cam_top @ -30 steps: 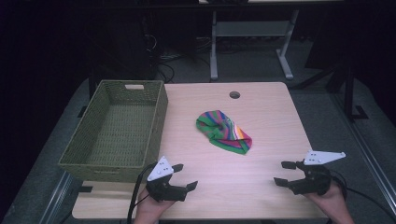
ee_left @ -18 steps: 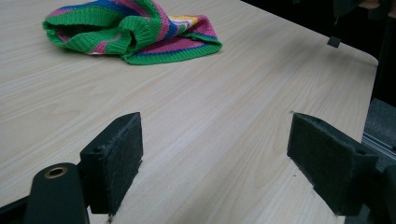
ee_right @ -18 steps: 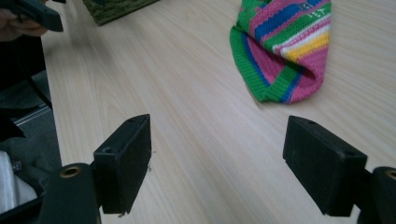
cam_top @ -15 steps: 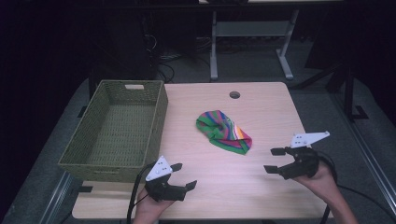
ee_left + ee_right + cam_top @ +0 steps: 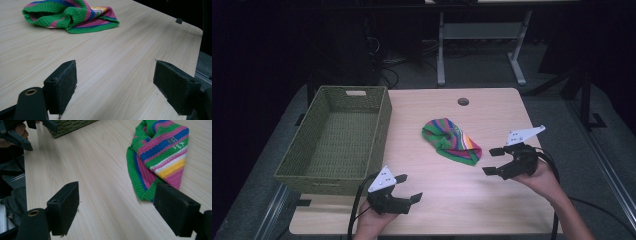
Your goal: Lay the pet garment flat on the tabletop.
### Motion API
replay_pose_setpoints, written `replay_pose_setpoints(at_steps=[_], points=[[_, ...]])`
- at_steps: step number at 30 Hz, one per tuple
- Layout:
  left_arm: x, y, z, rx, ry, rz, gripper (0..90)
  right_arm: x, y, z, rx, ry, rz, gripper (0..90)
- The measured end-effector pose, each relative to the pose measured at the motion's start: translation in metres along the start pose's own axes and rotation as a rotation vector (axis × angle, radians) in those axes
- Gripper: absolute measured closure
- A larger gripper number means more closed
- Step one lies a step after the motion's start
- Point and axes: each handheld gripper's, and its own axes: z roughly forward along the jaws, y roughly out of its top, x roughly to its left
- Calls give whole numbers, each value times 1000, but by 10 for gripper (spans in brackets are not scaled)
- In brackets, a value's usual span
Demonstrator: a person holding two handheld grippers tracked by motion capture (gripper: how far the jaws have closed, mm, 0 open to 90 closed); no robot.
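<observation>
over the last second the right gripper point(image 5: 494, 160) advances from the table's near right edge to just beside the striped knit hat point(image 5: 451, 140) at mid-table, jaws apart and empty. the left gripper point(image 5: 408, 187), also agape, holds position near the wicker basket point(image 5: 312, 160); a grasp on the hat's near hem is likely next

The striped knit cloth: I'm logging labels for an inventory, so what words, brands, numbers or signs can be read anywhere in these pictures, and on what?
"TEA": yellow stitched letters on a blue stripe of the striped knit cloth, right gripper view.
A shorter yellow mark just above it on the same stripe: too small and blurred to read.
Green woven basket, wooden table, left gripper and right gripper: no readable text.
</observation>
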Motion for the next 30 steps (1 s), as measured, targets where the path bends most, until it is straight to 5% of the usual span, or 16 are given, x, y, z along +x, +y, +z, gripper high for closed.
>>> replay_pose_setpoints(at_steps=[18, 30], points=[[0, 0, -1, 2, -4, 5, 187, -32, 54, 20, 26, -9, 6, 204], [1, 0, -2, -2, 0, 10, 187, -41, 75, 45, 111, 13, 1, 192]])
